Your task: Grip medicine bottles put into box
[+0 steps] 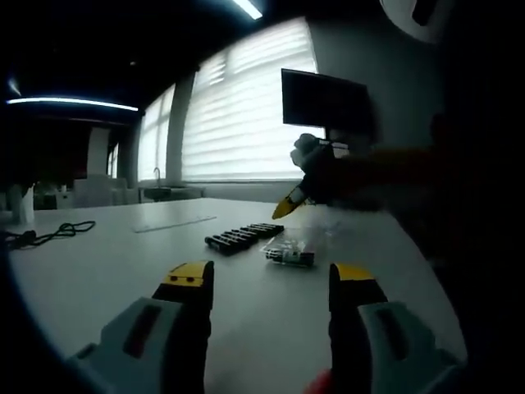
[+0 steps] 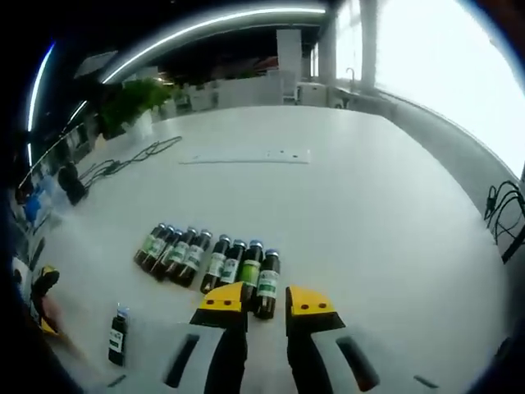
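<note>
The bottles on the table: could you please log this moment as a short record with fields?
surface: white table
bottle row: eight dark bottles lying side by side, caps away from the right gripper view's camera
stray bottle: single bottle lying apart, nearer the camera, left of the row in that view
right gripper: open, jaws just short of the row's nearest bottles, nothing held
left gripper: open, above the table, nothing held
box: cannot tell
other items: black cable; flat strip beyond the row
</note>
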A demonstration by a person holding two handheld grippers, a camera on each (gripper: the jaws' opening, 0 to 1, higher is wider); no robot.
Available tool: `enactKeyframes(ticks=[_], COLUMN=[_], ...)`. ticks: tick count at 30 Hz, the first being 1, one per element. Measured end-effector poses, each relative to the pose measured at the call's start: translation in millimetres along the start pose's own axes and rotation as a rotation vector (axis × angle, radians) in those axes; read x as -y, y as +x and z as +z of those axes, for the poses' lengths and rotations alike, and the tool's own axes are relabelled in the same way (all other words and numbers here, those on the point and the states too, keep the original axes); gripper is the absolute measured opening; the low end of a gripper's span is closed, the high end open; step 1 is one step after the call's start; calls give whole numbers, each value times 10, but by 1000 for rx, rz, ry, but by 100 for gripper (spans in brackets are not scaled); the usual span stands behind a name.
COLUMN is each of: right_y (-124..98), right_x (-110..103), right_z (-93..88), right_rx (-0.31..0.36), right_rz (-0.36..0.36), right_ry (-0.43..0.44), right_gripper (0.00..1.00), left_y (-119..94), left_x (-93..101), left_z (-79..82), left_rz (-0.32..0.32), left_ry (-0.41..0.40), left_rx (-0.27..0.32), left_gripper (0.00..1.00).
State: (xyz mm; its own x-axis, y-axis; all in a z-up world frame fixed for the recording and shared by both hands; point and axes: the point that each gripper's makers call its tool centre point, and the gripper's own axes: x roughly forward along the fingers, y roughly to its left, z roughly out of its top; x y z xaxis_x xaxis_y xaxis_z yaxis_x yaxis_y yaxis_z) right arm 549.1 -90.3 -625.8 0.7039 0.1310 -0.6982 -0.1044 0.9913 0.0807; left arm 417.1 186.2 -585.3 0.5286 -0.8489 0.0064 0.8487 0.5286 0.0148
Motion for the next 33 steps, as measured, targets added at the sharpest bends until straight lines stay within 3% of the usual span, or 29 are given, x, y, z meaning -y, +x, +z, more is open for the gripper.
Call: enactKeyframes(ticks=[7,33], right_y=[109,262], right_x=[114,209], right_z=[-1,-101], right_rx=[-28,-98], right_rz=[-3,-12], right_ry=[11,39], right_gripper=[15,10], left_y=[-6,-13], left_x=[-30,-36], left_z=[22,39], left_rz=[10,11], left_ry=[-19,-30], left_rx=[15,27], left_gripper=[49,49])
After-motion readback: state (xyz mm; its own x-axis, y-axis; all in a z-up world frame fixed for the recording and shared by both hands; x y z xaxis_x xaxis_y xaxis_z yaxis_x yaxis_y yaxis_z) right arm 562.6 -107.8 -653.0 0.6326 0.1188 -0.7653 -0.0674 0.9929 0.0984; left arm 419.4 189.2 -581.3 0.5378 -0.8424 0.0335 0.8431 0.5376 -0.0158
